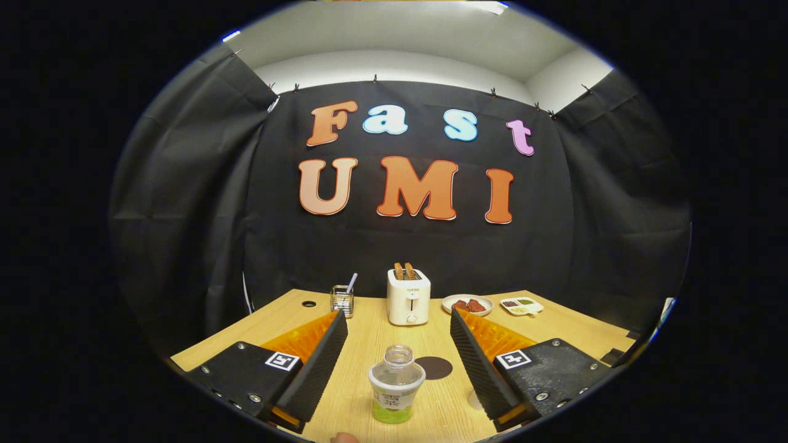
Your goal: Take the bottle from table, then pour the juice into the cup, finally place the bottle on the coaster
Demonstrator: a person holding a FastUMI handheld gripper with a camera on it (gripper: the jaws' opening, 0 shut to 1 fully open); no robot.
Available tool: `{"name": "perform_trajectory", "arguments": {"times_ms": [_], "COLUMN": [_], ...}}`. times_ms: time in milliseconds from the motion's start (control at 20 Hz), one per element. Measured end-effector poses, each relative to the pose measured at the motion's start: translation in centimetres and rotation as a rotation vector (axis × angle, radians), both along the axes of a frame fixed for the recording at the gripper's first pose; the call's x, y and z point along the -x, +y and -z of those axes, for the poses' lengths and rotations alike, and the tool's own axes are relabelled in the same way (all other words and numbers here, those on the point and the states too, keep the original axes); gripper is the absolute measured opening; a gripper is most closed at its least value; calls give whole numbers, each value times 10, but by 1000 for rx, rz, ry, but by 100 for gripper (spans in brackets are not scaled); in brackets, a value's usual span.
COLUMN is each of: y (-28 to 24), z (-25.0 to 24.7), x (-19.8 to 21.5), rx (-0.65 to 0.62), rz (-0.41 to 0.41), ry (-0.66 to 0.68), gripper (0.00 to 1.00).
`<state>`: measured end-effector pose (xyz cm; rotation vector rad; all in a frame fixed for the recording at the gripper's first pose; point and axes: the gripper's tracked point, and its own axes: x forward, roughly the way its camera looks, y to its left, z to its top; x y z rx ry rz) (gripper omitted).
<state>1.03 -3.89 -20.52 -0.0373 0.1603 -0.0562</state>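
Note:
A small clear bottle (397,384) stands upright on the wooden table (369,335), its neck uncapped and green juice in its bottom. It sits between my two fingers, nearer their base, touching neither. My gripper (397,319) is open wide. A dark round coaster (434,367) lies flat just behind and to the right of the bottle, also between the fingers. A pale round shape (474,400) shows beside the right finger, mostly hidden by it; I cannot tell what it is.
Beyond the fingertips a white toaster (408,297) with two slices stands at the table's back. To its left is a glass holder with a straw (342,299), to its right a plate of food (468,304) and a small divided dish (521,306).

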Motion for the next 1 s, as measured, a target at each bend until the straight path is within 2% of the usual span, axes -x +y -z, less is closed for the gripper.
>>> {"name": "perform_trajectory", "arguments": {"times_ms": [250,600,1000], "y": [10,5,6], "z": [49,85,131], "x": [-3,-1,-2], "rx": [33,48,-26], "rz": [-14,5,-2], "ry": [64,95,169], "gripper": [100,100,100]}}
